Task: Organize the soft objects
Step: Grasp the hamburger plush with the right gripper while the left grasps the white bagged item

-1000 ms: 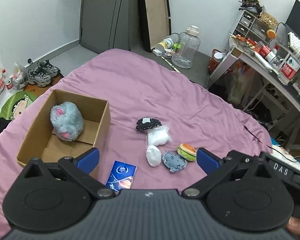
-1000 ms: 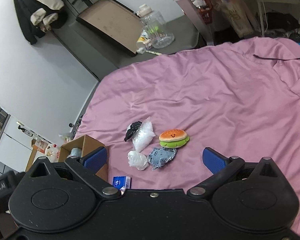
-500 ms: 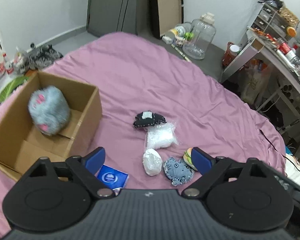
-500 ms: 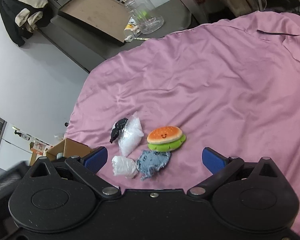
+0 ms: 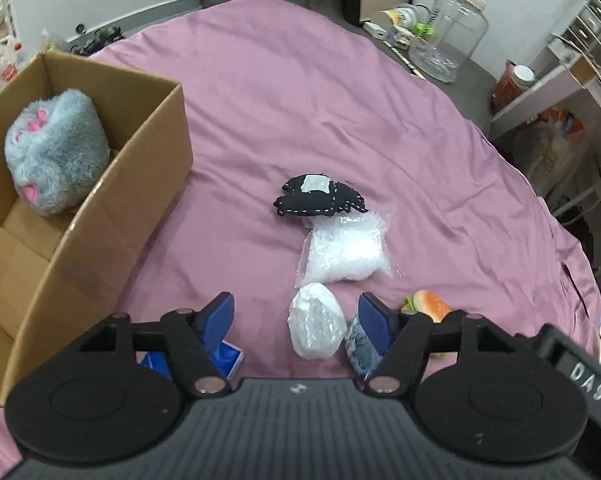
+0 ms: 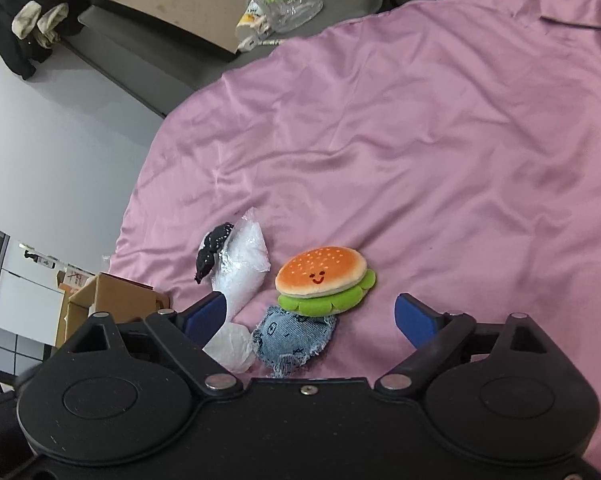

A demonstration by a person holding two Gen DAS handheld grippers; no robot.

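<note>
On the pink bedsheet (image 5: pixel 300 92) lies a cluster of soft items: a black felt piece (image 5: pixel 318 196), a clear bag of white stuffing (image 5: pixel 346 250), a small white wrapped lump (image 5: pixel 316 326), a denim plush (image 6: pixel 294 340) and a burger plush (image 6: pixel 324 280). My left gripper (image 5: pixel 296 314) hangs just above the white lump, its jaws closing with the lump between them, untouched. My right gripper (image 6: pixel 310 316) is closing over the burger and the denim plush, and its pads are clear of both. A cardboard box (image 5: pixel 112 216) at the left holds a grey furry plush (image 5: pixel 54 152).
A blue packet (image 5: pixel 230 356) lies under the left gripper's left finger, beside the box. Beyond the bed stand a large clear jug (image 5: pixel 448 40), a cluttered desk (image 5: pixel 560 80) and a flat board (image 6: pixel 180 4). Bare sheet stretches to the right of the cluster.
Both grippers have sunk toward the cluster, which now looks larger and closer. Both pairs of jaws have narrowed, the left more. The box has shifted left in the left wrist view.
</note>
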